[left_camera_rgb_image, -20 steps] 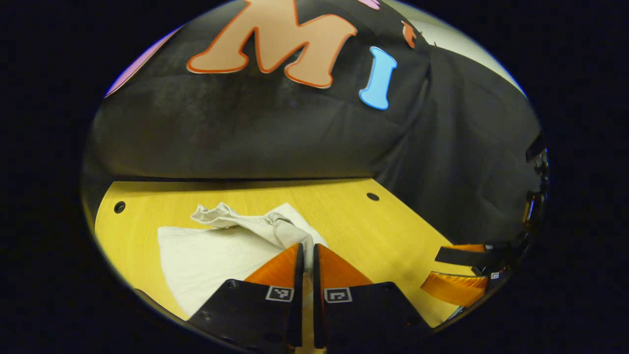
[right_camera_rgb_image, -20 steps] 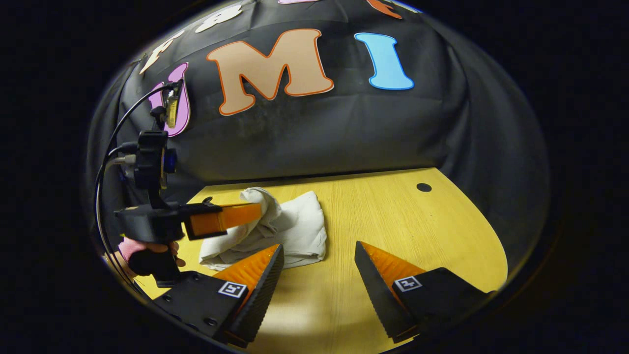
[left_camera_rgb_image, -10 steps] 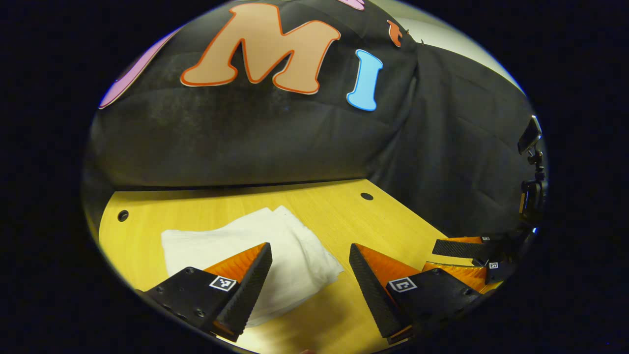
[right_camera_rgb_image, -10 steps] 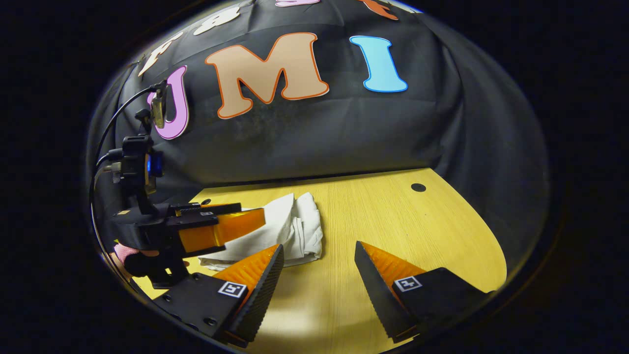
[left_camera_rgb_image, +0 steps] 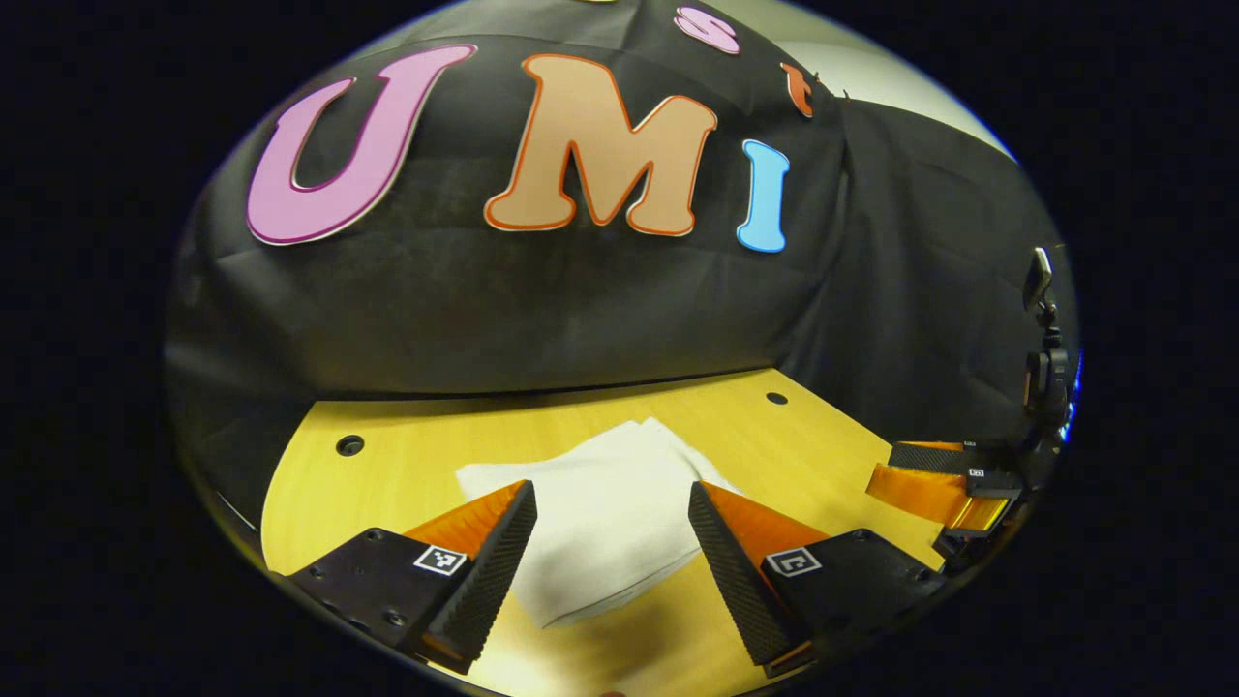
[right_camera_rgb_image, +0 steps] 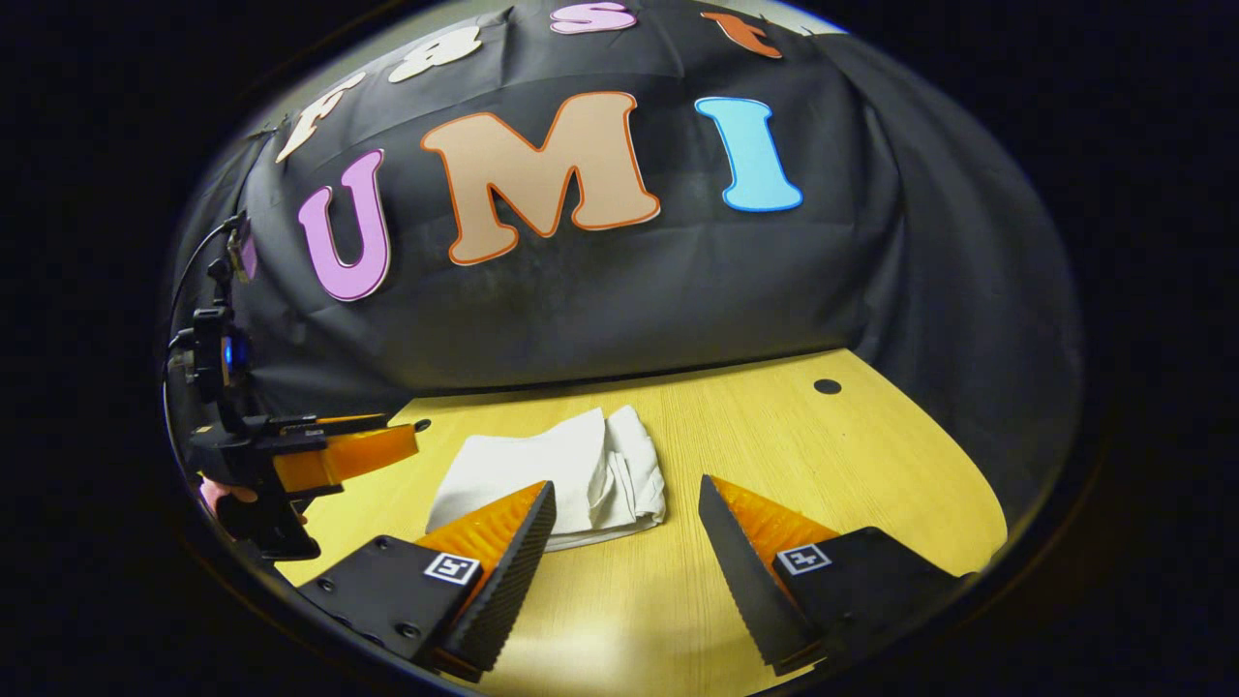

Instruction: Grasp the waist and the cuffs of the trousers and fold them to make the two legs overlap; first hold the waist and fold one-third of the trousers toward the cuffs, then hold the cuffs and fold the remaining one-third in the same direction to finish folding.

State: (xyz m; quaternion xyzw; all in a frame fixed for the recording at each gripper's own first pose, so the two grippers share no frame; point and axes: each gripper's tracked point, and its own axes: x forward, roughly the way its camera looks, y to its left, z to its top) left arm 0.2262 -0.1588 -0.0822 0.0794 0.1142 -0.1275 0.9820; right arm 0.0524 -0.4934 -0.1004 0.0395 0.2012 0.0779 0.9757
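Trousers (left_camera_rgb_image: pixel 605 503): folded into a compact white bundle, laid flat on the table (left_camera_rgb_image: pixel 407 445).
Left gripper (left_camera_rgb_image: pixel 613 518): fingers spread, nothing pinched.
Right gripper (right_camera_rgb_image: pixel 627 513): fingers spread, nothing pinched.

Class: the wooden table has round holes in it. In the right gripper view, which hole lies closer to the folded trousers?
The left hole, just past the trousers; the other hole sits far off on the table.

Trousers (left_camera_rgb_image: pixel 605 508) lay folded on table (left_camera_rgb_image: pixel 407 450), approx. centre, in front of booth wall. In left gripper view, left gripper (left_camera_rgb_image: pixel 613 508) stood w/ bundle between its fingers; right gripper (left_camera_rgb_image: pixel 934 474) lay to the right. In right gripper view, trousers (right_camera_rgb_image: pixel 552 469) sat left of right gripper (right_camera_rgb_image: pixel 627 503), left gripper (right_camera_rgb_image: pixel 329 450) further left.
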